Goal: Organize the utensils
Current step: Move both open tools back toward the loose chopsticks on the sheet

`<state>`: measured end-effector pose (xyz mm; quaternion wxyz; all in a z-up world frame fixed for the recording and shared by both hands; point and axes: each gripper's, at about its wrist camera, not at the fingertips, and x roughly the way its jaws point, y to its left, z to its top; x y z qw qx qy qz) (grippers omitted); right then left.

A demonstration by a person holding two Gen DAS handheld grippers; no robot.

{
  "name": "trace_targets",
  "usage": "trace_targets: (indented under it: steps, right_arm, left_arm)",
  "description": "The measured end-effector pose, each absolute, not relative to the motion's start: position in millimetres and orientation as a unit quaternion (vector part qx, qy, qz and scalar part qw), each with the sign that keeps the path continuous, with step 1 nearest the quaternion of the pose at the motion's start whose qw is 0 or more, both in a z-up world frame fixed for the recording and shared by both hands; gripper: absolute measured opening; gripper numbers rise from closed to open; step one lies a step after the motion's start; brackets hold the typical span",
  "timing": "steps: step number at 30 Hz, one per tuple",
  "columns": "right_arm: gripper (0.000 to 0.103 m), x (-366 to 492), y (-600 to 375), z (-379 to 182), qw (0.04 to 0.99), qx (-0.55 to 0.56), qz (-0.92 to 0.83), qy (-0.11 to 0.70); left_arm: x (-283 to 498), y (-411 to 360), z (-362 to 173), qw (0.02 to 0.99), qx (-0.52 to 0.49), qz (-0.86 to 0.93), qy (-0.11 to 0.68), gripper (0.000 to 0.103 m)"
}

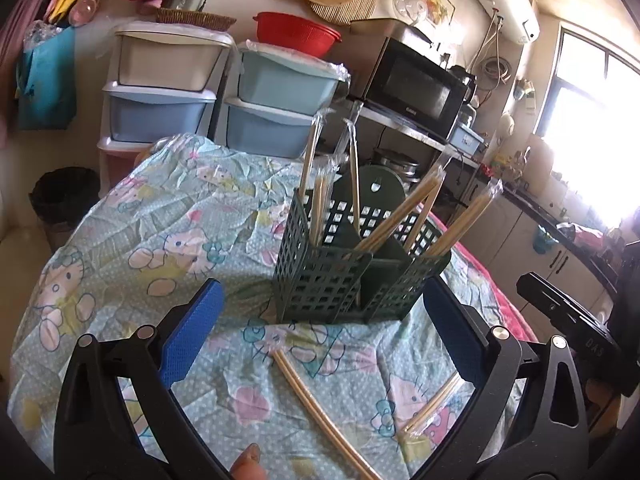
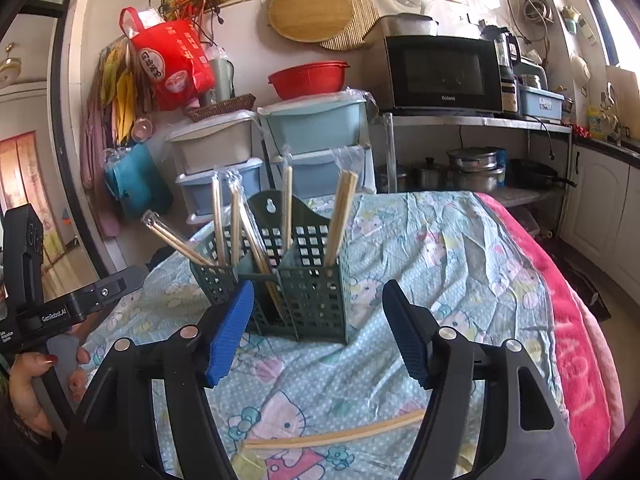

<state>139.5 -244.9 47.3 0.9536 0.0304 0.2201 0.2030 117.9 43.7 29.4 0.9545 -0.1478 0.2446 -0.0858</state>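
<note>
A dark green lattice utensil holder (image 1: 352,276) stands on the Hello Kitty tablecloth (image 1: 160,240) with several wrapped chopstick pairs upright in it. It also shows in the right wrist view (image 2: 308,292). My left gripper (image 1: 320,344) is open and empty, just in front of the holder. A wrapped chopstick pair (image 1: 316,404) lies on the cloth between its fingers, and a second pair (image 1: 434,408) lies by the right finger. My right gripper (image 2: 320,332) is open and empty, near the holder. One chopstick pair (image 2: 336,434) lies below it.
Stacked plastic drawers (image 2: 248,160), a red bowl (image 2: 308,76) and a microwave (image 2: 444,72) on a shelf stand behind the table. A pink blanket (image 2: 576,340) drapes the table's right edge. The other handheld gripper (image 2: 36,300) and a hand show at left.
</note>
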Motion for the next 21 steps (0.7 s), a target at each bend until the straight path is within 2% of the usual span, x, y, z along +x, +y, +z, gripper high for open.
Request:
trace_targets:
  steps: [21]
  right_arm:
    - [0.066,140.2,-276.0,5.0,0.946,0.04,0.164,0.277]
  left_arm:
    - [131.9,35.4,-28.0,0.926,-0.148,-0.085,0.336,0.092]
